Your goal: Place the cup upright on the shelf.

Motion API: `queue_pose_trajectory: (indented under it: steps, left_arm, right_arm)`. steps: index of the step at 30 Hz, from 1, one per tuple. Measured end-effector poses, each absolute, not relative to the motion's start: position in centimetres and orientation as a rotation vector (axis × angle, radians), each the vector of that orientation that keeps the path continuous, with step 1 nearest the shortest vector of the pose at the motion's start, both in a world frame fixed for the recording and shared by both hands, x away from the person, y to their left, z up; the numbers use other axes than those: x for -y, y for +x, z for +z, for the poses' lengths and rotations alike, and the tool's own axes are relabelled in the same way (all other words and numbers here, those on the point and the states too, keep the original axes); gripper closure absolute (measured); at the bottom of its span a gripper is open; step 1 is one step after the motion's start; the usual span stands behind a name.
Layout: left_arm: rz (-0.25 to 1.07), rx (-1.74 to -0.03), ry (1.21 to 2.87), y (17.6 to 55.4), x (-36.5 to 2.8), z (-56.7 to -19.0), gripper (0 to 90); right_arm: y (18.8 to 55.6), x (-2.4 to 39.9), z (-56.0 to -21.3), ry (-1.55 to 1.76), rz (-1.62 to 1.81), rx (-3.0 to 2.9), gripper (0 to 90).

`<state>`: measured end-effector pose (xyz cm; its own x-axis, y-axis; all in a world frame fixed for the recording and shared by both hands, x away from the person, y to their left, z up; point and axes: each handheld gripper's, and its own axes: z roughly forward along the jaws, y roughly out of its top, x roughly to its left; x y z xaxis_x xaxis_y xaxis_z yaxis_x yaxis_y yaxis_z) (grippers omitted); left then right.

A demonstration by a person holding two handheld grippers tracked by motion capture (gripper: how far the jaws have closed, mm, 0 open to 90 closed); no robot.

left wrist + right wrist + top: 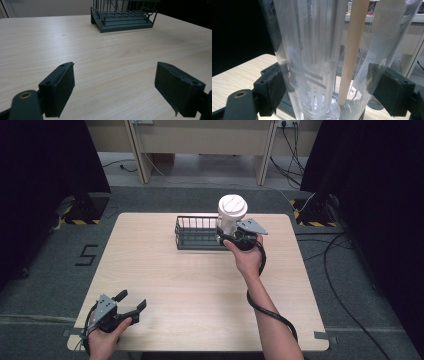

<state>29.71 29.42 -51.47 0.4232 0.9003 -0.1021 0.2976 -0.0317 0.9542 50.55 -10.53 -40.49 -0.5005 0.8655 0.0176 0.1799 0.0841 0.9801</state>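
A clear plastic cup (231, 212) with a white lid stands upright over the right end of a dark wire basket (195, 220) at the back of the wooden table (200, 285). My right gripper (235, 237) is shut on the cup's lower body. In the right gripper view the see-through cup (319, 62) sits between both black pads (272, 87), with basket bars visible through it. My left gripper (132, 299) rests at the table's front left corner, open and holding nothing. In the left gripper view its jaws (115, 75) stand wide apart, facing the basket (122, 15) across bare tabletop.
The right gripper's cable (270, 312) loops along the person's forearm over the table's right half. On the grey floor, a taped number 5 (86, 255) lies to the left and loose cables (340, 270) to the right. Black curtains flank both sides.
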Motion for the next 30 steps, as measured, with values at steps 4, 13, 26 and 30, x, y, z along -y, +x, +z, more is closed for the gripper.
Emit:
queue_pose_trajectory:
  steps: [4,13,26,30]
  left_arm:
    - [0.683,-1.086,1.575,29.7,-29.4,-51.5,15.9]
    - [0.682,-1.089,1.573,29.8,-29.4,-51.5,15.9]
    - [0.679,-1.094,1.572,29.8,-29.4,-51.5,15.8]
    - [0.679,-1.095,1.570,29.8,-29.4,-51.5,15.9]
  right_arm:
    - [50.8,10.3,-40.4,1.037,1.453,-1.766,19.0]
    - [51.2,10.0,-40.3,1.034,1.447,-1.772,18.9]
    - [51.8,9.3,-40.0,1.034,1.442,-1.781,18.9]
    - [52.1,9.1,-40.0,1.038,1.441,-1.783,18.9]
